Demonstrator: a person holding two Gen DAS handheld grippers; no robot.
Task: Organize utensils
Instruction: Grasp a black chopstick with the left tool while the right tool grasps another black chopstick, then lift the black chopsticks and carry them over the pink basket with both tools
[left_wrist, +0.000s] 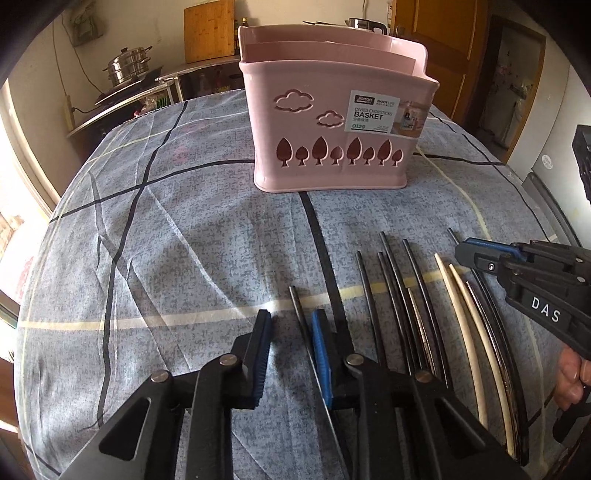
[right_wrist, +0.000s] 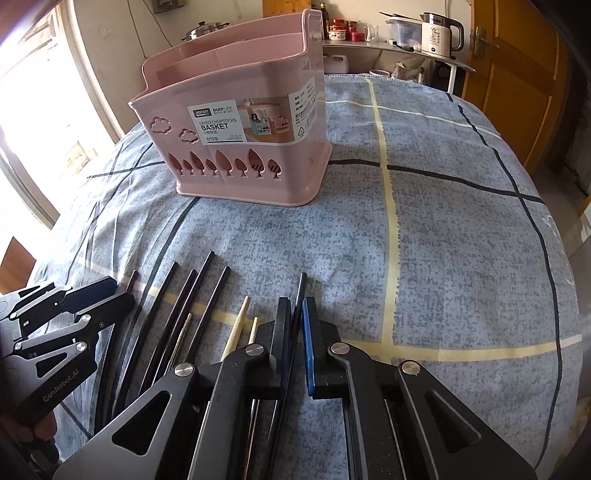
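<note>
Our right gripper (right_wrist: 295, 343) jaws pinch one dark chopstick (right_wrist: 302, 286) for lifting, our left gripper (left_wrist: 291, 350) jaws gape over the desk's chopstick row (left_wrist: 406, 295), pink basket (left_wrist: 332, 122) waiting beyond.

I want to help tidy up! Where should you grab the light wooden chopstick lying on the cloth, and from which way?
Grab the light wooden chopstick near its middle, coming straight down from above. It lies flat on the cloth, with dark chopsticks close alongside, so the fingers should straddle its thin width.
</note>
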